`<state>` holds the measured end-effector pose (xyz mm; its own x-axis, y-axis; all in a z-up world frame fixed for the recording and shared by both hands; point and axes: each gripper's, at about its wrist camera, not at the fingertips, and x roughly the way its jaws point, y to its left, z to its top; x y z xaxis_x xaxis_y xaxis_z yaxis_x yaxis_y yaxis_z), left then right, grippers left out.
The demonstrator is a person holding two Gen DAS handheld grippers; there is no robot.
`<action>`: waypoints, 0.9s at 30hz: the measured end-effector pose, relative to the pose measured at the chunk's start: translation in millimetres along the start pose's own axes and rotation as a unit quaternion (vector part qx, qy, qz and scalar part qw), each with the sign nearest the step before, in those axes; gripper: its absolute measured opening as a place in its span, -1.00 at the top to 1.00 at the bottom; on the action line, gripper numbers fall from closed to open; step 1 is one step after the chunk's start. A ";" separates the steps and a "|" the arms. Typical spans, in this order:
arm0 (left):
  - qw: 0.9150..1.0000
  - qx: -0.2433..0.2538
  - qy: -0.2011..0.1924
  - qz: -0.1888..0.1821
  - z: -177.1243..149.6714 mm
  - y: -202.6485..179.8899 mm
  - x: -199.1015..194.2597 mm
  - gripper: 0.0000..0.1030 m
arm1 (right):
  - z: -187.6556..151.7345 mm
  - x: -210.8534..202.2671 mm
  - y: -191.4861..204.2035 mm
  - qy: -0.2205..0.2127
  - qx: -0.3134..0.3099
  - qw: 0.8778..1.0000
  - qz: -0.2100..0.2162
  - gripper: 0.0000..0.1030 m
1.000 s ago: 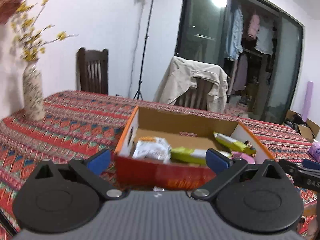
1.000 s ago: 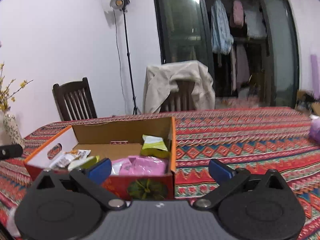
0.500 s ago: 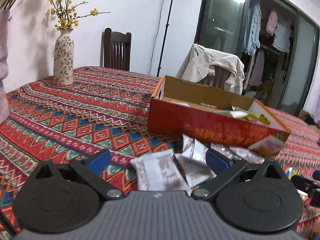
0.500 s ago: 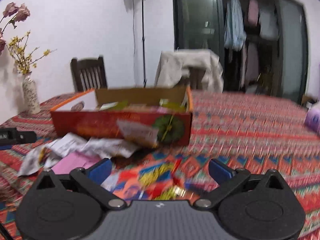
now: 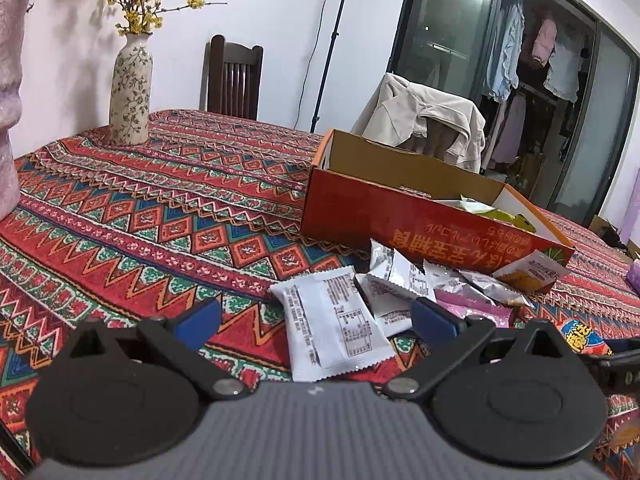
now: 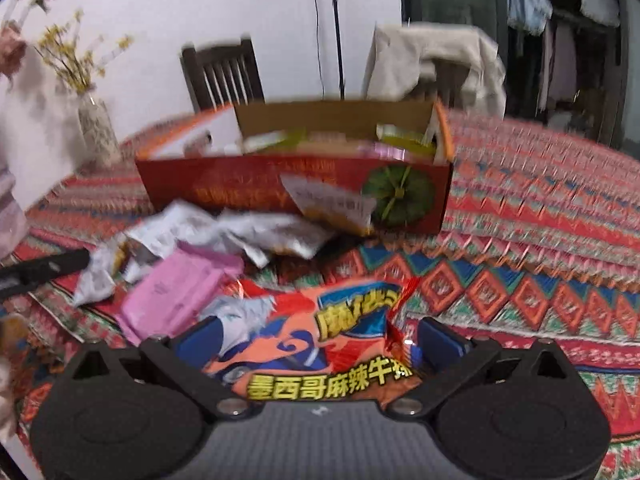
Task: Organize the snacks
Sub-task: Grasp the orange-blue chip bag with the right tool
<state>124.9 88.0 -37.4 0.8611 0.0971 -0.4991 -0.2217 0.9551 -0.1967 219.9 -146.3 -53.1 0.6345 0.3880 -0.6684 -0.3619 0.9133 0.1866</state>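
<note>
An open orange cardboard box (image 5: 400,220) holding several snacks stands on the patterned tablecloth. Loose packets lie in front of it. My left gripper (image 5: 316,316) is open and low over the cloth, with a white packet (image 5: 332,328) lying between its fingers. Silver packets (image 5: 396,276) and a pink one (image 5: 472,308) lie just beyond. In the blurred right wrist view, my right gripper (image 6: 320,340) is open around an orange and blue snack bag (image 6: 320,360) lying flat. The box (image 6: 240,188), a pink packet (image 6: 176,292) and silver packets (image 6: 260,236) lie ahead.
A flowered vase (image 5: 130,92) and a pink vase (image 5: 8,100) stand at the table's left. A dark chair (image 5: 232,76) and a chair draped with a beige jacket (image 5: 424,120) are behind the table. Bare tablecloth (image 6: 540,240) spreads right of the box.
Both grippers have pulled back from over the box and dropped low to the cloth. The loose packets in front of the box now lie between their open fingers.
</note>
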 end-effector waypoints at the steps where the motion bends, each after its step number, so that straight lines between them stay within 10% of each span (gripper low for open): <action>1: 1.000 -0.002 0.000 -0.004 -0.8 0.7 0.1 -1.00 | -0.1 2.0 -1.7 -0.003 0.011 1.000 0.007 -1.00; 10: 1.000 -0.016 0.012 -0.022 0.0 5.7 4.3 -1.00 | -8.4 -5.2 1.9 -0.025 -0.016 0.999 0.026 -0.90; 14: 0.998 -0.038 0.013 -0.052 0.1 14.4 5.9 -1.00 | -7.6 -17.8 -2.4 -0.058 -0.005 0.998 0.039 0.20; 22: 0.997 -0.051 0.017 -0.055 -0.3 18.3 7.3 -1.00 | 0.4 -31.5 -14.4 -0.090 0.006 0.995 0.031 0.88; 27: 0.998 -0.044 0.015 -0.052 -0.6 15.9 6.5 -1.00 | 7.1 -46.2 -15.5 -0.129 -0.006 0.992 0.017 0.98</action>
<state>126.7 103.6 -44.3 0.8673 -0.0109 -0.4976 -0.1724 0.9313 -0.3209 201.1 -177.5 -19.9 0.7747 0.4384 -0.4557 -0.3928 0.8984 0.1965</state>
